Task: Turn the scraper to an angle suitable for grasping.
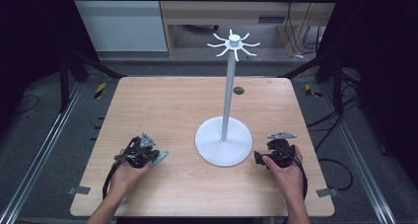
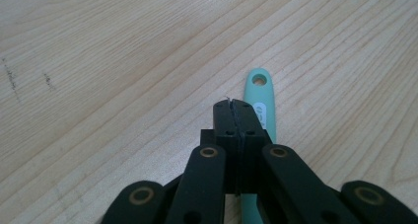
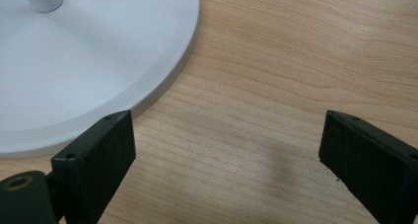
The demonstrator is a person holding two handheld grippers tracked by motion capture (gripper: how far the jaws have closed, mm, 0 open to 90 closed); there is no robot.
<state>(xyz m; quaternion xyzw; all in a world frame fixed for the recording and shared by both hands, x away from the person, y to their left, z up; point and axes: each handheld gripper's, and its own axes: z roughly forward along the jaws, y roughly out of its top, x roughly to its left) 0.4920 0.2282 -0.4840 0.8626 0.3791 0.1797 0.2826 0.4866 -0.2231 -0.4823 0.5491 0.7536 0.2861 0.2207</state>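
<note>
Black jaws of the left gripper [image 2: 235, 116] are pressed together, lying over a flat mint-green plastic handle with a hanging hole [image 2: 260, 88], though whether they pinch it I cannot tell. It rests on the light wooden table [image 1: 172, 105] near the front edge, left of centre. Toward the front right, the right gripper [image 3: 226, 150] has its jaws spread wide, just beside the round base of the white metal hook stand [image 1: 224, 145].

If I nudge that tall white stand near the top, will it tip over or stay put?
The white stand probably resists a light nudge: its round base is wide and flat on the table. Still, the pole is tall and thin, so a push up by the hooks gets leverage and could rock it. Pushed low, it likely slides on the smooth wood.
</note>
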